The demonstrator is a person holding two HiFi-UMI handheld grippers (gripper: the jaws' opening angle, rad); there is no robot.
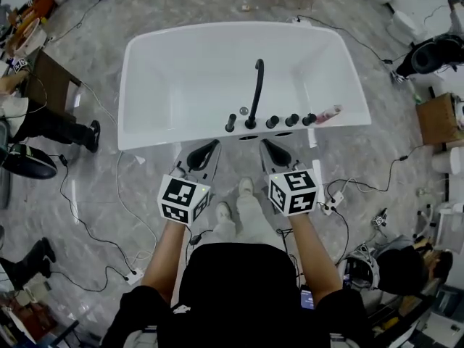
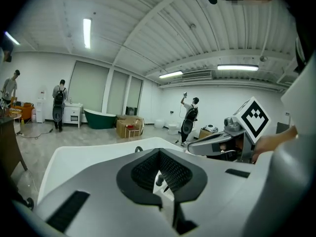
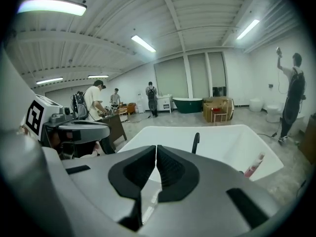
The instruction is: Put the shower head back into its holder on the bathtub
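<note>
Both grippers shut and empty, held clear of the tub rim.

White bathtub (image 1: pixel 174 85) across the upper middle of the head view, with a black arched faucet (image 1: pixel 257 85) rising from the near rim. Left gripper (image 1: pixel 205 153) and right gripper (image 1: pixel 275 152) side by side just short of that rim, jaws pressed together on nothing, probably with nothing left to carry. Short black post at the left end of the rim fittings, likely the shower head (image 1: pixel 230 122), upright just beside the faucet base and seemingly seated in its holder, though too small to confirm. Round knobs (image 1: pixel 291 119) in a row right of the faucet, kept within easy reach. Pink tube (image 1: pixel 328 112) lying at the rim's right end, apart from both grippers.
</note>
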